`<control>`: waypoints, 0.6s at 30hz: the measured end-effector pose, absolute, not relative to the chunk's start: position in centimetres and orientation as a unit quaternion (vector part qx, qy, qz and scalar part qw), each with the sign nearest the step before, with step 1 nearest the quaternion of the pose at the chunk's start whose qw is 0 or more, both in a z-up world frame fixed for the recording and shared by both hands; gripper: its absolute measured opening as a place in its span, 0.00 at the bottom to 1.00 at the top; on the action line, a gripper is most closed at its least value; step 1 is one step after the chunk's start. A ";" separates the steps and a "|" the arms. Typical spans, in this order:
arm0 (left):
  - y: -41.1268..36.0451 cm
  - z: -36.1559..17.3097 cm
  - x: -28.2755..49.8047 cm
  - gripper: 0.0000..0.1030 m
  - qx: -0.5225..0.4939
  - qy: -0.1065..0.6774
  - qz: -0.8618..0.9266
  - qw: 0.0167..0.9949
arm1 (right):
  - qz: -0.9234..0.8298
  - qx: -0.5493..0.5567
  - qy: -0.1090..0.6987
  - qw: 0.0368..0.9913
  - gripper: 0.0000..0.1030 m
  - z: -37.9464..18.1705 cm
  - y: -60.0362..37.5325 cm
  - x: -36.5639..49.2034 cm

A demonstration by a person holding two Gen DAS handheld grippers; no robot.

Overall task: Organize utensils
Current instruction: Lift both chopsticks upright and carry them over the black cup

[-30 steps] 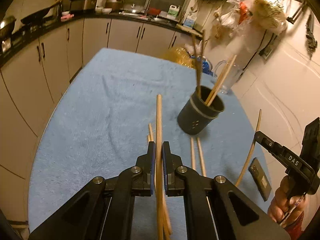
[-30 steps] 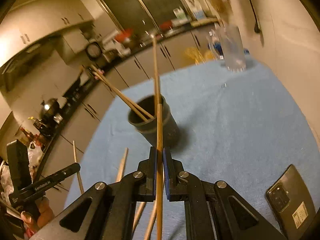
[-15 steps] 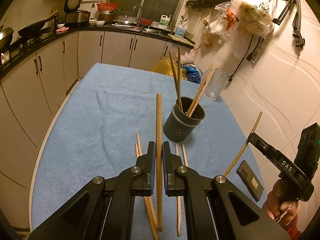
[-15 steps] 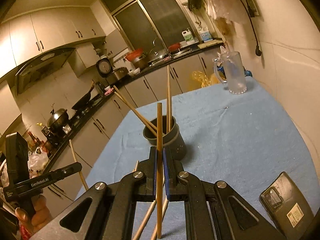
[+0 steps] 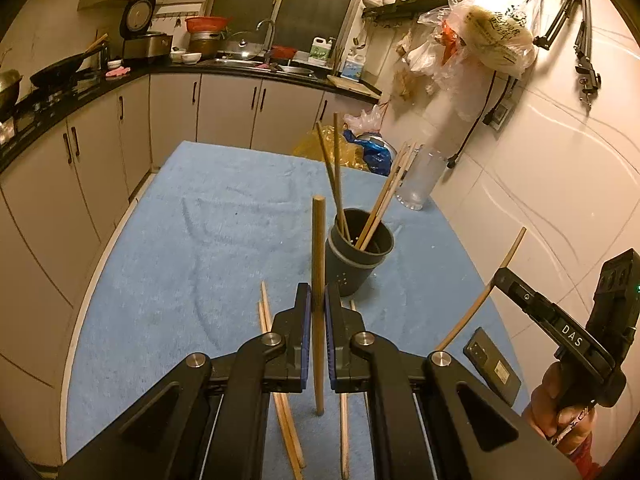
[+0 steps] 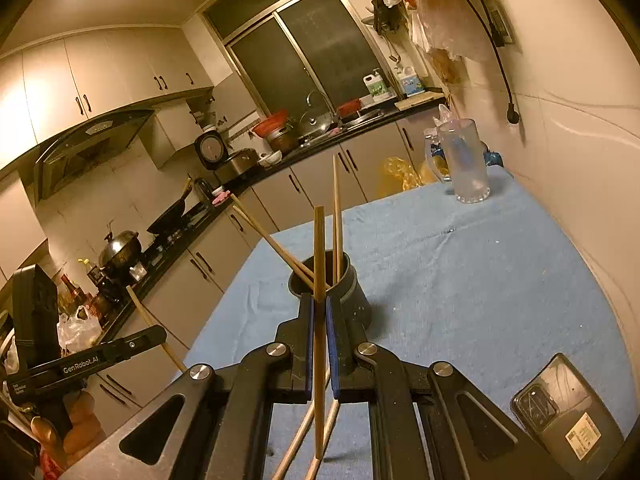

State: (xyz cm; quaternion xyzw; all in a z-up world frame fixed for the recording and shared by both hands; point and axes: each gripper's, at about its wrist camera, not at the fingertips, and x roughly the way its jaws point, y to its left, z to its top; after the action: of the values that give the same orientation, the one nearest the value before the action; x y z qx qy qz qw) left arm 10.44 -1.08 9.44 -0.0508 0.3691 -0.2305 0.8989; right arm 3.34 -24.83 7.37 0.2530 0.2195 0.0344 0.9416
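Note:
A dark grey utensil cup (image 5: 357,261) stands on the blue towel (image 5: 192,256) and holds several wooden chopsticks; it also shows in the right wrist view (image 6: 352,292). My left gripper (image 5: 318,300) is shut on a wooden chopstick (image 5: 318,248), held upright above the towel, short of the cup. My right gripper (image 6: 319,312) is shut on another chopstick (image 6: 319,248), also upright, just in front of the cup. Several loose chopsticks (image 5: 280,400) lie on the towel under the left gripper. The right gripper also shows at the right of the left wrist view (image 5: 516,280).
A black phone (image 6: 568,408) lies on the towel near the right edge, seen too in the left wrist view (image 5: 492,364). A clear glass pitcher (image 6: 464,160) stands at the far right corner. White wall on the right, kitchen cabinets (image 5: 80,152) on the left.
Both grippers have risen and pulled back from the cup, each still holding its chopstick. The cup now looks smaller and farther in both views.

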 end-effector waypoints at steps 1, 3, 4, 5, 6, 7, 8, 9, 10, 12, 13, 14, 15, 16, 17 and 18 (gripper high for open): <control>-1.2 9.6 10.4 0.06 -0.050 0.367 -0.231 0.900 | 0.035 0.253 0.218 0.942 0.06 7.5 -24.9 3.3; -1.4 9.9 10.5 0.06 -0.049 0.365 -0.232 0.900 | 0.034 0.253 0.215 0.943 0.06 7.7 -25.0 3.3; -1.5 10.1 10.6 0.06 -0.049 0.364 -0.231 0.901 | 0.033 0.252 0.214 0.943 0.06 7.8 -25.0 3.3; -1.5 10.2 10.6 0.06 -0.049 0.363 -0.231 0.901 | 0.034 0.252 0.213 0.943 0.06 8.0 -25.0 3.3; -1.5 10.4 10.7 0.06 -0.049 0.361 -0.233 0.902 | 0.034 0.252 0.211 0.944 0.06 8.2 -25.1 3.2; -1.6 10.5 10.7 0.06 -0.048 0.360 -0.234 0.902 | 0.033 0.252 0.210 0.944 0.06 8.3 -25.2 3.2; -1.7 10.7 10.7 0.06 -0.048 0.358 -0.233 0.903 | 0.033 0.252 0.208 0.944 0.06 8.4 -25.3 3.2; -1.7 10.8 10.7 0.06 -0.048 0.357 -0.233 0.903 | 0.034 0.252 0.207 0.945 0.06 8.6 -25.3 3.2; -1.7 11.0 10.7 0.06 -0.048 0.356 -0.235 0.903 | 0.033 0.252 0.206 0.945 0.06 8.7 -25.3 3.2; -1.7 11.3 10.8 0.06 -0.048 0.353 -0.236 0.904 | 0.032 0.251 0.204 0.946 0.06 9.0 -25.4 3.2; -1.7 11.4 10.8 0.06 -0.048 0.351 -0.237 0.905 | 0.033 0.251 0.203 0.946 0.06 9.1 -25.4 3.1; -1.7 11.6 10.9 0.06 -0.048 0.349 -0.237 0.905 | 0.032 0.251 0.201 0.946 0.06 9.3 -25.4 3.1; -1.7 11.7 10.9 0.06 -0.048 0.348 -0.237 0.906 | 0.031 0.250 0.199 0.947 0.06 9.5 -25.4 3.0; -1.6 11.9 10.9 0.06 -0.048 0.347 -0.238 0.906 | 0.032 0.249 0.198 0.948 0.06 9.7 -25.4 3.1; -1.7 12.0 10.9 0.06 -0.047 0.346 -0.238 0.906 | 0.032 0.248 0.197 0.948 0.06 9.8 -25.4 3.1; -1.7 12.1 10.9 0.06 -0.047 0.345 -0.239 0.907 | 0.032 0.248 0.196 0.948 0.06 10.0 -25.4 3.1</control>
State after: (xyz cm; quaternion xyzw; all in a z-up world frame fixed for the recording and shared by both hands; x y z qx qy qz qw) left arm 10.94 -1.67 12.14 -0.0475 0.3451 -0.2385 0.9065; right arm 3.11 -25.37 9.97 0.2482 0.1958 0.0323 0.9482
